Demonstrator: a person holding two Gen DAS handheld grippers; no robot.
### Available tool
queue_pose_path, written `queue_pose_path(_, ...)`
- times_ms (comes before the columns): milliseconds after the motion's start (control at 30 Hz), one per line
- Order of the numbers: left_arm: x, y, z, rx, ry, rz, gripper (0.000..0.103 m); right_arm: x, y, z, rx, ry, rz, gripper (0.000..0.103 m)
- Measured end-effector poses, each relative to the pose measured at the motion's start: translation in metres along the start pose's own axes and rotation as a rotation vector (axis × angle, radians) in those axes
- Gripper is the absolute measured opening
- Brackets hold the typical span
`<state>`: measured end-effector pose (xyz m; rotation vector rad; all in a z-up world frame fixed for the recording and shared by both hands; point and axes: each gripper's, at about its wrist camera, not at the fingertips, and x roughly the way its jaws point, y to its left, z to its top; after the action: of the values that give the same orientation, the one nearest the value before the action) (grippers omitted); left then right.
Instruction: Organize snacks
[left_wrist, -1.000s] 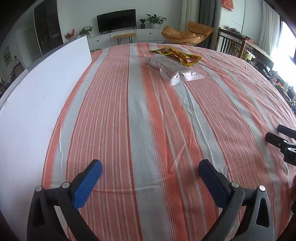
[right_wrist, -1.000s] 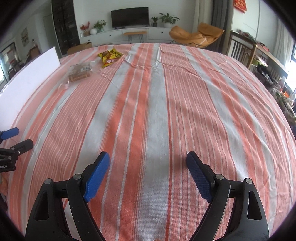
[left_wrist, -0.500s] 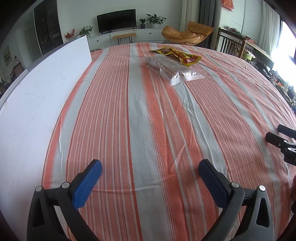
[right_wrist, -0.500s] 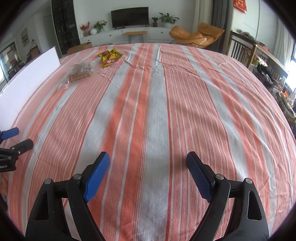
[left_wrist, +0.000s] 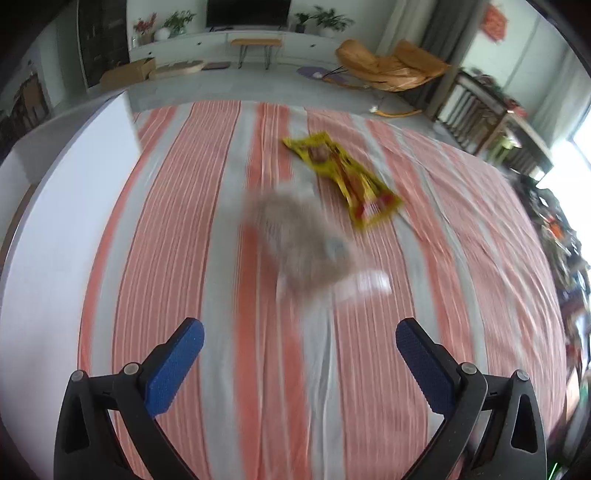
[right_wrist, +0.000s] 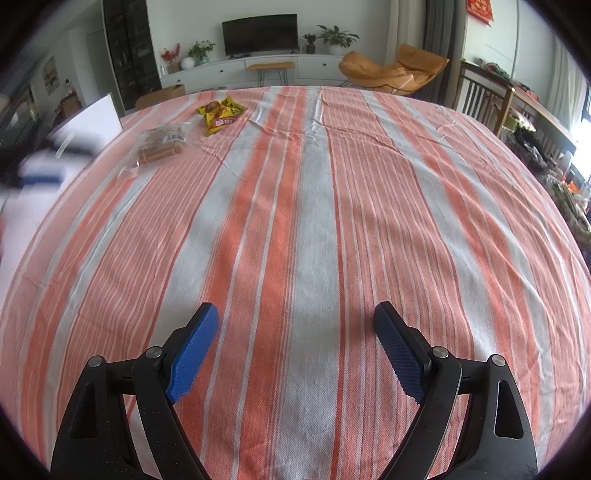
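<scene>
Left gripper (left_wrist: 300, 356), black frame w/ blue ribbed pads: jaws spread wide, nothing between them, over striped cloth. Left wrist view heavily blurred. Straight ahead of jaws, near centre of view: clear plastic bag of brown biscuits (left_wrist: 303, 240), smeared by blur, flat on orange-and-grey striped tablecloth (left_wrist: 177, 229) covering tabletop. Apart from both pads, no contact. Just beyond & to the right of it: yellow foil snack packet w/ red print (left_wrist: 341, 175), lying diagonally, near end close beside clear bag; touching or not, cannot tell. White flat board (left_wrist: 62, 206) along left edge of tabletop.

Right gripper (right_wrist: 295, 349), same black frame & blue pads: jaws also wide apart, empty, above bare striped cloth near the close edge. In right wrist view both snacks far off at upper left: clear bag of biscuits (right_wrist: 160, 146) w/ barcode label, yellow packet (right_wrist: 221, 112) just beyond it, toward the far edge. Both well apart from right gripper. Left gripper seen there only as blurred blue-and-dark smear at far left edge, in front of white board (right_wrist: 94, 123).

Bkgd: living room w/ black TV (right_wrist: 259, 34) on white cabinet, potted plants, orange lounge chair (right_wrist: 391, 70), dark wooden chairs at right.
</scene>
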<state>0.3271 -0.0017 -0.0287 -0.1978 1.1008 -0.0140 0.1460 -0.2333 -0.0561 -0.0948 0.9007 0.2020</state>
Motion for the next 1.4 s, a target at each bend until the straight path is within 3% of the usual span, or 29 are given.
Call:
queue_pose_path(167,0.054,0.002,0.045,-0.103,0.033,0.095,0.102,-0.003,0.001,-0.002,-0.002,0.000,0.002,0.090)
queue_pose_path(333,0.096,-0.008,0.048,-0.059,0.110,0.171,0.103,-0.003,0.001,-0.003,-0.002,0.000,0.002,0.090)
queue_pose_path(367,0.094,-0.008,0.045,-0.035,0.065,0.168,0.100,-0.003,0.001,-0.003,-0.002,0.000,0.002,0.090)
queue_pose_path(433,0.088,-0.005,0.036,-0.001,0.010,0.146,0.074,-0.003,0.001,-0.003,-0.002,0.000,0.002,0.090)
queue_pose_path(500,0.078,0.001,0.024,0.049,-0.017,0.118,0.056,-0.002,0.002,-0.003,-0.002,0.000,0.002,0.090)
queue_pose_path(600,0.057,0.027,-0.013,0.081,-0.010,0.036,0.054,-0.002,0.002,-0.003,-0.002,0.000,0.002,0.090)
queue_pose_path(700,0.033,0.053,-0.062,0.154,0.000,0.007,0.054,-0.002,0.002,-0.003,-0.002,0.000,0.002,0.090)
queue_pose_path(800,0.012,0.080,-0.101,0.192,0.028,-0.027,0.066,-0.002,0.001,-0.003,-0.002,-0.001,0.002,0.090)
queue_pose_path(833,0.008,0.083,-0.104,0.190,0.036,-0.017,0.081,-0.002,0.002,-0.003,-0.002,-0.001,0.002,0.090)
queue_pose_path(900,0.005,0.096,-0.113,0.162,0.047,0.056,0.093,-0.002,0.001,-0.003,-0.002,-0.001,0.003,0.090)
queue_pose_path(1033,0.009,0.097,-0.119,0.115,0.004,0.056,0.102,-0.002,0.002,-0.003,-0.002,-0.001,0.003,0.090)
queue_pose_path(1133,0.015,0.082,-0.122,0.163,-0.061,0.100,0.103,-0.002,0.001,-0.003,-0.002,-0.001,0.003,0.090)
queue_pose_path(1300,0.014,0.084,-0.116,0.094,-0.151,0.127,0.103,-0.002,0.002,-0.002,-0.001,-0.002,0.004,0.090)
queue_pose_path(1400,0.011,0.084,-0.114,0.087,-0.157,0.131,0.103,-0.003,0.001,-0.003,-0.003,-0.002,0.004,0.090)
